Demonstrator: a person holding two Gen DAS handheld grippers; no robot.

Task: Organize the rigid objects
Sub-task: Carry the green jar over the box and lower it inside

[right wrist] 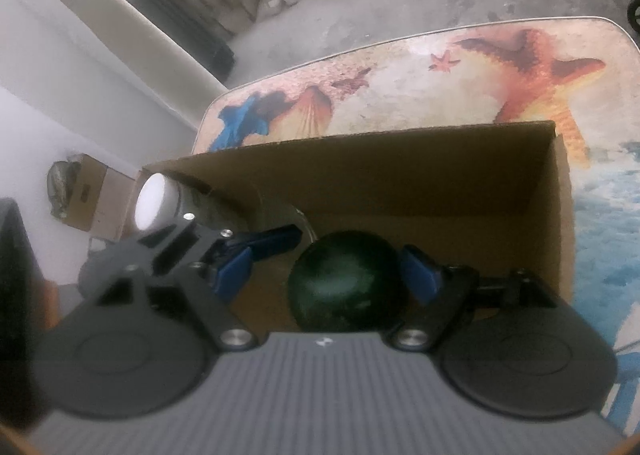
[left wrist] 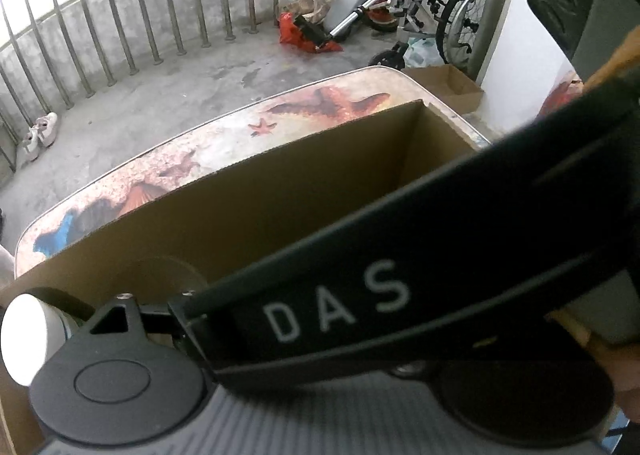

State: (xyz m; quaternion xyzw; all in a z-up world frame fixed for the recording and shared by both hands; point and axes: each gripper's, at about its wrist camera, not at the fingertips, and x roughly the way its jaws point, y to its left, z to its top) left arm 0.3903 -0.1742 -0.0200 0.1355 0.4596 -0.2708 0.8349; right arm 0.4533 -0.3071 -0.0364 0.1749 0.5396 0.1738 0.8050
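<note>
In the right wrist view, a white-capped bottle [right wrist: 154,205] leans at the box's [right wrist: 562,215] left edge. At centre, the right gripper [right wrist: 338,255] sits spread open around a green ball [right wrist: 344,283] inside the box. Left gripper [left wrist: 192,319]: can't tell, another gripper's black body hides it.

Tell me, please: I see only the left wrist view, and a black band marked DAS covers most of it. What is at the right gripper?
Observer: A dark green ball sits between the spread blue fingers of the right gripper.
Operator: Do both fingers touch it?
Observer: No. One finger seems to touch the ball; the other stands apart from it.
Operator: Is the ball at the box?
Observer: Yes, it shows against the inside of the open cardboard box. I cannot tell whether it rests on the bottom.
</note>
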